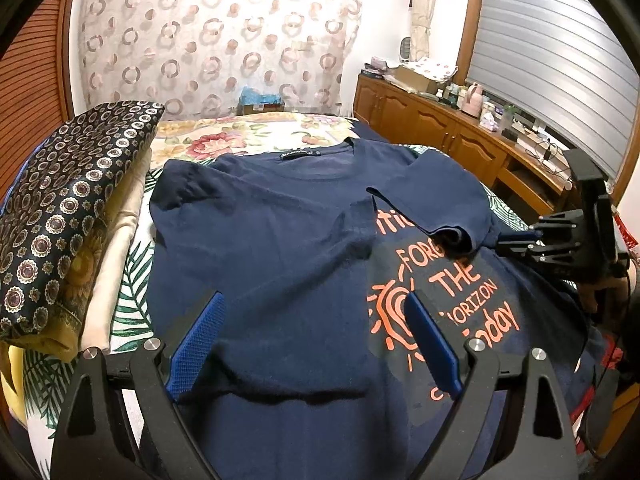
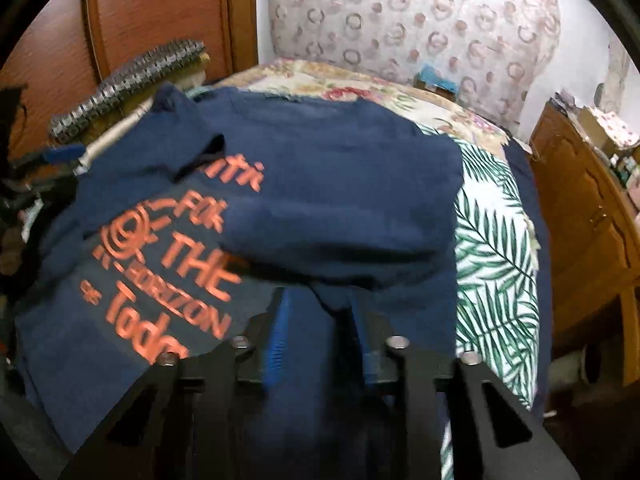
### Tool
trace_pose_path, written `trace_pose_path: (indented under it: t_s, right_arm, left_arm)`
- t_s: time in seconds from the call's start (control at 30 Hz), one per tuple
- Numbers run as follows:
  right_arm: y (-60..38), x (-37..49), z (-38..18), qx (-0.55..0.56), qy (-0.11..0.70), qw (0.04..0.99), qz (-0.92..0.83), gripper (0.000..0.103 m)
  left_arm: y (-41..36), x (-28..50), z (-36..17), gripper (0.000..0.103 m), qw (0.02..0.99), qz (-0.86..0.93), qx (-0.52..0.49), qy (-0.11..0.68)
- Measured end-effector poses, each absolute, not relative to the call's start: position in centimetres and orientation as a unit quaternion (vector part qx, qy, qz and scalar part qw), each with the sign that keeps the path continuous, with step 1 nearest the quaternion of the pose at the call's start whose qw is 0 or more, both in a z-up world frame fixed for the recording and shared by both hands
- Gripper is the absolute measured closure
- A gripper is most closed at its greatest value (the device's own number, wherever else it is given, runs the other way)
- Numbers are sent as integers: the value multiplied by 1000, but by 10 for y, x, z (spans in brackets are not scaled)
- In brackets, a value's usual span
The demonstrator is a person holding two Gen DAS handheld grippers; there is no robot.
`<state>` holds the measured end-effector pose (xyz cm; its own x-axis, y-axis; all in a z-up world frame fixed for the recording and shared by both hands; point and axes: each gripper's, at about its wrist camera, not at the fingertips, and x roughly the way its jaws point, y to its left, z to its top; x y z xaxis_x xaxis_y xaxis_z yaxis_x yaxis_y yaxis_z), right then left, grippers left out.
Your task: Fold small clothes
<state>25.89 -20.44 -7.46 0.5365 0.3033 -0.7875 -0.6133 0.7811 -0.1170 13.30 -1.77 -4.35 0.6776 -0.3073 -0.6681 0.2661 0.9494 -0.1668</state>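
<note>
Hovering with jaws spread wide and empty, the left gripper tilts down over the navy T-shirt lying mid-bed. At 3 o'clock, the right gripper, steeply angled, pinches a fold of its cloth between narrow jaws.

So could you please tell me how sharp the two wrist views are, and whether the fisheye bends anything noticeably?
Left wrist view: sharp, the orange print on the navy T-shirt reads cleanly; the window shutter bows strongly. Right wrist view: motion-blurred, the lettering smears and the fingers look soft; dark round vignette in both.
</note>
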Motion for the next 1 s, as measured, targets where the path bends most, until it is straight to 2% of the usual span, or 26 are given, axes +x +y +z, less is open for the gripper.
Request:
trace_pose_path:
  t_s: [0.1,0.13,0.53,0.57,0.67,0.87,0.93,1.0]
  right_arm:
    - [-206,261,-76,-204,396,856,262,102]
    - [-213,257,-74,-196,398,855,267,103]
    - [-242,231,-59,-172,379,866,277,103]
    - [-235,232,-60,-175,375,866,279,99]
    - [-219,241,-69,-189,370,866,279,77]
    - [-203,258,-89,-228,379,859,258,75]
    - [-205,259,-93,-236,387,852,262,95]
    - [-207,257,-91,-238,386,851,265,99]
  left_arm:
    - [-17,133,-45,12,915,-156,-27,371]
    - [-17,132,-44,12,915,-156,-27,370]
    - [-18,131,-44,12,915,-157,-33,371]
    - [-19,131,-45,12,914,-158,-31,371]
    - [-20,131,-50,12,911,-156,-25,380]
    - [-15,135,-65,12,904,-147,-24,401]
    - [-14,136,-68,12,903,-145,-24,404]
    - [-14,138,-70,12,901,-143,-24,408]
